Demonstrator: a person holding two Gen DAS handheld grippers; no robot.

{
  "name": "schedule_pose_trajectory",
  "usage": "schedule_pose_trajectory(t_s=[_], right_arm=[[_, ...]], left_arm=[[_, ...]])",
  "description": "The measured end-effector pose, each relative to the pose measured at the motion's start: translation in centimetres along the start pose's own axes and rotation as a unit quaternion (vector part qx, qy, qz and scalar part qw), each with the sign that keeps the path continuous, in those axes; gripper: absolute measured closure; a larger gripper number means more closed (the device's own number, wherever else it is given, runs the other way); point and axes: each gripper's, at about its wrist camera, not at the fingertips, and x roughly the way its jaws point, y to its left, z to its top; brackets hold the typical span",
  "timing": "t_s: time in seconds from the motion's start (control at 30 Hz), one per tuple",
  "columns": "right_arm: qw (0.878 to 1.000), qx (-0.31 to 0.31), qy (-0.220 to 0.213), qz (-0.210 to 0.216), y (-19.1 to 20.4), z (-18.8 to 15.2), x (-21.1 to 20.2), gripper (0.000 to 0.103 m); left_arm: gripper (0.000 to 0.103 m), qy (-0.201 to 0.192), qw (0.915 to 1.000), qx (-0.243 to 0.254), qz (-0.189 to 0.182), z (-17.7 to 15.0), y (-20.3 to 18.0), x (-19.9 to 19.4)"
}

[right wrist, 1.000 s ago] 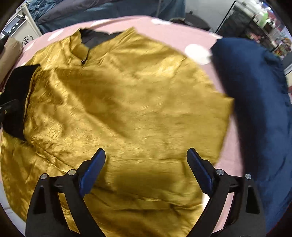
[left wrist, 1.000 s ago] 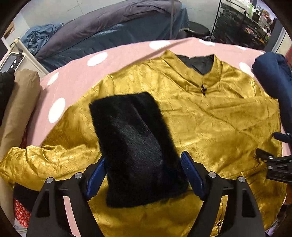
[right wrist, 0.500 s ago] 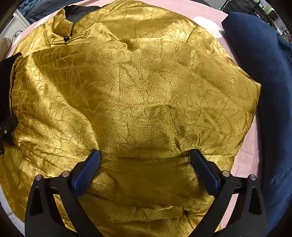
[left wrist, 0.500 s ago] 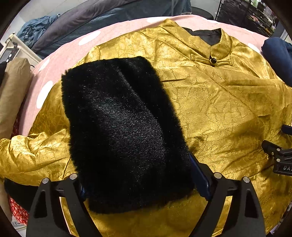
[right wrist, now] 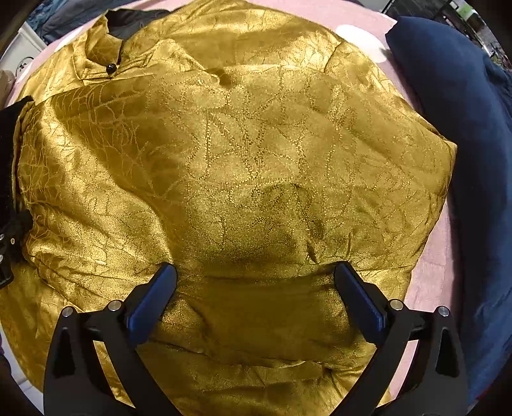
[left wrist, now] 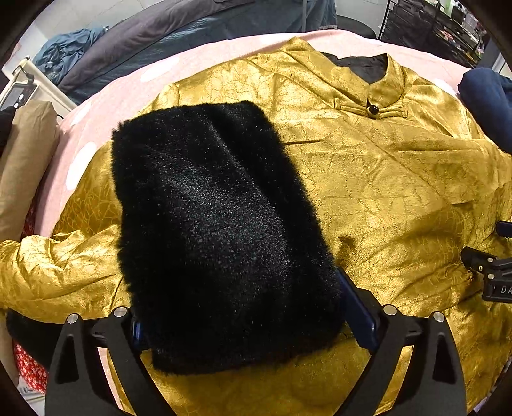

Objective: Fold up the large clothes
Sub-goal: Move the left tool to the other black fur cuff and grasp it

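A gold brocade jacket (left wrist: 384,179) lies face up on a pink table cover with white dots (left wrist: 128,92), collar and black button at the far side. Its black fur cuff (left wrist: 217,230), the end of a sleeve folded over the chest, lies between the wide-open jaws of my left gripper (left wrist: 252,307); its near end hides the left fingertip. My right gripper (right wrist: 256,288) is open and hovers low over the jacket's lower right part (right wrist: 256,160), holding nothing. The right gripper's tip also shows in the left wrist view (left wrist: 489,278).
A navy garment (right wrist: 464,128) lies along the table's right edge. A tan cushion (left wrist: 22,160) sits left of the table. Dark bedding (left wrist: 166,41) and a black wire rack (left wrist: 425,28) stand behind. A white appliance (left wrist: 22,89) stands at the far left.
Both grippers have moved in lower and closer to the jacket. The fur cuff now fills the space between the left jaws. Both stay open.
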Motion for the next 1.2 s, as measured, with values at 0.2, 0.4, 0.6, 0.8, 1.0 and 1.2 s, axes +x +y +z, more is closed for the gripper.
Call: schedule_pose_trajectory(t_s=[0.2, 0.4, 0.6, 0.8, 1.0, 1.2], right_arm=[[0.999, 0.015, -0.034, 0.011, 0.0, -0.6, -2.1, 0.006], [0.999, -0.004, -0.047, 0.023, 1.1, -3.7, -3.5, 0.006], [0.999, -0.026, -0.039, 0.026, 1.8, -6.9, -3.8, 0.006], [0.998, -0.040, -0.045, 0.020, 2.7, -8.2, -4.0, 0.006], [0.997, -0.047, -0.055, 0.015, 4.3, -7.8, -5.3, 0.006], [0.997, -0.054, -0.054, 0.005, 4.2, -9.2, -6.6, 0.006]], left_arm=[[0.011, -0.010, 0.9995, -0.022, -0.019, -1.0, 1.5, -2.0], [0.011, -0.018, 0.9927, -0.104, -0.059, -3.8, 4.6, -4.2], [0.015, -0.030, 0.9620, -0.261, -0.073, -9.2, 11.8, -5.3], [0.021, -0.038, 0.8925, -0.446, -0.053, -16.3, 21.9, -5.0], [0.030, -0.058, 0.8297, -0.554, -0.034, -20.7, 28.5, -4.5], [0.036, -0.081, 0.8157, -0.571, -0.051, -19.9, 30.8, -3.5]])
